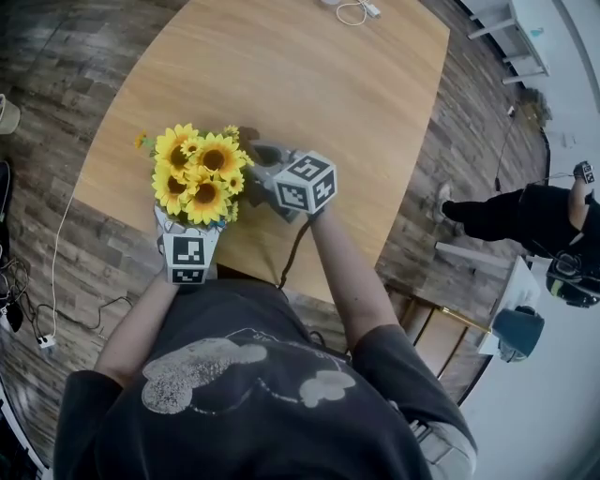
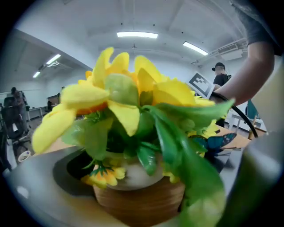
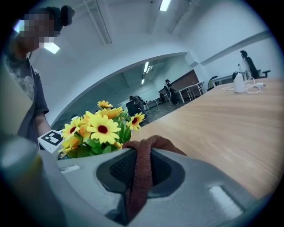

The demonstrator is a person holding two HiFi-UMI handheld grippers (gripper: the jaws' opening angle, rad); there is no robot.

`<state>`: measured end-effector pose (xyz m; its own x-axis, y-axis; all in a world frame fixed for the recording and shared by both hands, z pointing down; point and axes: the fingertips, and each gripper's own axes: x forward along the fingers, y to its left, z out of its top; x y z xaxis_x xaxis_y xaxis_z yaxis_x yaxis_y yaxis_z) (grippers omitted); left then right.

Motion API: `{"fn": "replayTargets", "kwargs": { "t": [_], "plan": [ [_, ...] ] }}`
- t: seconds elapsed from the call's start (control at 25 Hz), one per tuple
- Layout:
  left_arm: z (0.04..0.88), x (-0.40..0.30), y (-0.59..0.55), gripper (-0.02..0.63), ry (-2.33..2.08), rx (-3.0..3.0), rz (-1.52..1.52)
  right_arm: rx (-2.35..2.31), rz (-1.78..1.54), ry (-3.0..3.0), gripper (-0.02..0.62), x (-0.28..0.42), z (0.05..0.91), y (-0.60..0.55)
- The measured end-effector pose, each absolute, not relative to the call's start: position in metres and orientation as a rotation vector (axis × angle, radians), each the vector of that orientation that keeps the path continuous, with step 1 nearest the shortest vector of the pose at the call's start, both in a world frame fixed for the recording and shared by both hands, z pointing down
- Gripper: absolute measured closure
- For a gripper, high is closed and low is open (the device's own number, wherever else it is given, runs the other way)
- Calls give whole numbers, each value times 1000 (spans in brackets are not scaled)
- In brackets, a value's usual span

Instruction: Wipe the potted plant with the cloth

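wooden table (image 1: 328,103): potted plant (image 1: 200,175) near, white cable (image 1: 353,12) far

1. One wooden table (image 1: 356,112).
2. One potted plant (image 1: 199,173), at the table's near edge.
3. At least six open yellow flower heads (image 1: 217,156) on it; they crowd too closely for an exact count.
4. One blue butterfly ornament (image 2: 219,142) among the leaves.
5. One brown cloth (image 3: 140,177), over the table's near edge.
6. Two grippers, the left gripper (image 1: 187,230) and the right gripper (image 1: 265,169), both at the table's near edge.
7. Two marker cubes (image 1: 305,183), one per gripper.
8. One white cable coil (image 1: 354,11), at the table's far edge.
9. One bystander (image 1: 525,216), on the floor to the table's right.
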<state>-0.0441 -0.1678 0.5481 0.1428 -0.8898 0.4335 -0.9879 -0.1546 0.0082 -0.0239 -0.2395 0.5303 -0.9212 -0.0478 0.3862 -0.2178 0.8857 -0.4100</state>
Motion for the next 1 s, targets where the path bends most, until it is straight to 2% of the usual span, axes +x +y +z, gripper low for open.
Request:
{"fn": "replayTargets", "kwargs": {
  "t": [0.16,0.28,1.0],
  "plan": [
    [550,-57,-176,-15,-1839,2113,492,171,683,-2682,551,-24,535,-234],
    [549,-64,-178,34,-1812,2137,512,163,705,-2675,552,-23,536,-229],
    [551,-71,-175,37,-1462,2461,555,291,804,-2642,552,-17,550,-159]
  ]
}}
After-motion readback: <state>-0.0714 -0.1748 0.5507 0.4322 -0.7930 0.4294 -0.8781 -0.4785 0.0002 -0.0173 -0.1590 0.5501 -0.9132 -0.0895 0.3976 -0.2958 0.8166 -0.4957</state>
